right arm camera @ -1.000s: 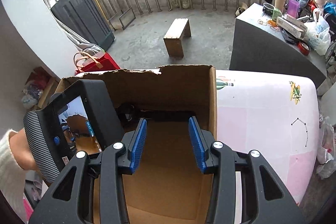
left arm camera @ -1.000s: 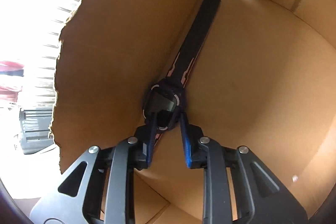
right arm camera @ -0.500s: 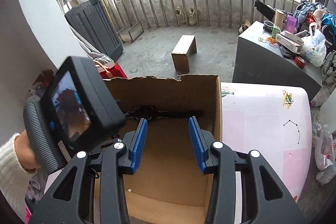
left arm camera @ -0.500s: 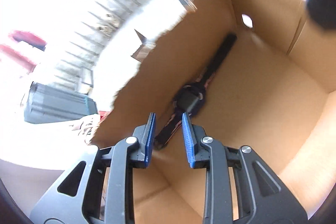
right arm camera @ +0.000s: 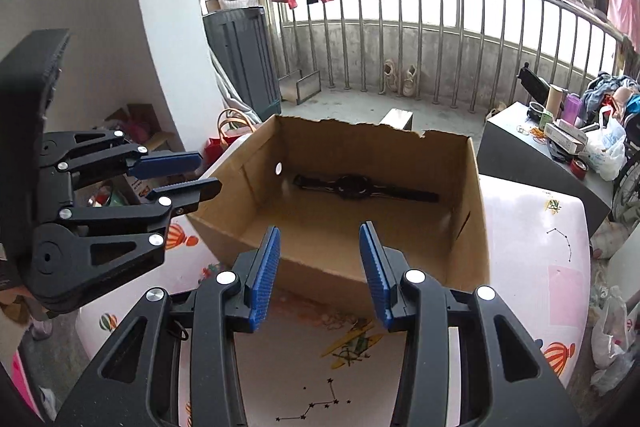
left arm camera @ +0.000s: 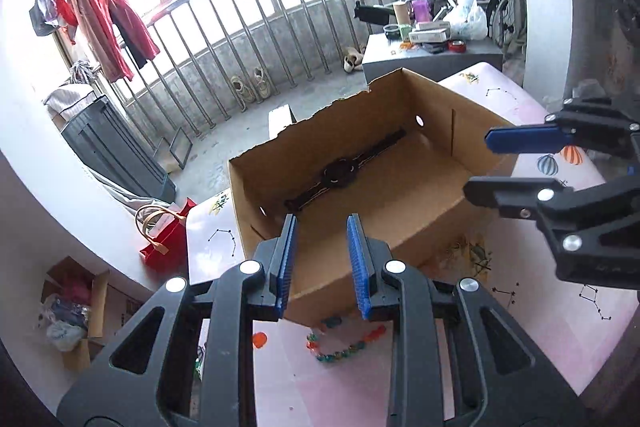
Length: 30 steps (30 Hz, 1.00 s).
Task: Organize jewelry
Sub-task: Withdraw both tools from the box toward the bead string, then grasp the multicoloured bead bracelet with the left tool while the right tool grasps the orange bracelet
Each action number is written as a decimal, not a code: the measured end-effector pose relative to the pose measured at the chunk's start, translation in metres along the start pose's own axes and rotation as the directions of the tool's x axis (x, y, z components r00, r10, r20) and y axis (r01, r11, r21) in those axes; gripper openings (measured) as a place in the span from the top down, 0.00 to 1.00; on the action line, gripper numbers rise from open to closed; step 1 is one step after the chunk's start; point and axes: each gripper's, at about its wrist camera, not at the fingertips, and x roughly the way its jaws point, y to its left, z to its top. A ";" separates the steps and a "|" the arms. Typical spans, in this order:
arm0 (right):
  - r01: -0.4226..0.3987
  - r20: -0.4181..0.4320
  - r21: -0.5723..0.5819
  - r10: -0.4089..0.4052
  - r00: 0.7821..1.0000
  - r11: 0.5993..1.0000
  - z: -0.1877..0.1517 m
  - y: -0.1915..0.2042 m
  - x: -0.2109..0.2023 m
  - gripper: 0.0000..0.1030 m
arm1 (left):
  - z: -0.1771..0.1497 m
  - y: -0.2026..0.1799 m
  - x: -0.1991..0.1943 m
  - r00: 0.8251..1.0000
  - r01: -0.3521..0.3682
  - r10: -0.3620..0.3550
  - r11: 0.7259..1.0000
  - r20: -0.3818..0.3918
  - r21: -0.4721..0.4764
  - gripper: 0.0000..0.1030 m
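So the watch (left arm camera: 340,174) is lying flat in the box (left arm camera: 404,223), along the far wall. Both grippers hover outside the box over the pink table (left arm camera: 560,311), empty. Left gripper (left arm camera: 321,262) has its fingers slightly apart, right gripper (right arm camera: 320,275) wider. Bead bracelet (left arm camera: 344,343) sits on the table just in front of the box.

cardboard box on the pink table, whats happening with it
A person is sorting jewelry with a handheld gripper in each hand. A dark watch lies stretched flat inside the cardboard box along its far wall. The left gripper and right gripper both hover above the box's near edge, open and empty. A colourful bead bracelet lies on the table in front of the box, not yet picked up.
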 end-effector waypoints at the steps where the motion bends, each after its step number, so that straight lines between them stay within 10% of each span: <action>1: -0.012 0.002 -0.011 0.012 1.000 1.000 -0.008 0.005 -0.001 0.60 | -0.016 -0.009 -0.001 1.000 0.013 -0.013 1.000 0.015 -0.008 0.75; 13: -0.008 -0.075 -0.033 0.006 0.997 0.999 -0.076 0.032 0.032 0.60 | -0.144 -0.039 0.038 0.994 0.003 -0.023 0.984 -0.111 -0.176 0.75; 30: -0.073 -0.105 0.030 0.076 0.992 0.997 -0.064 -0.010 0.054 0.60 | -0.162 -0.046 0.088 0.980 0.154 -0.174 0.970 -0.097 -0.186 0.70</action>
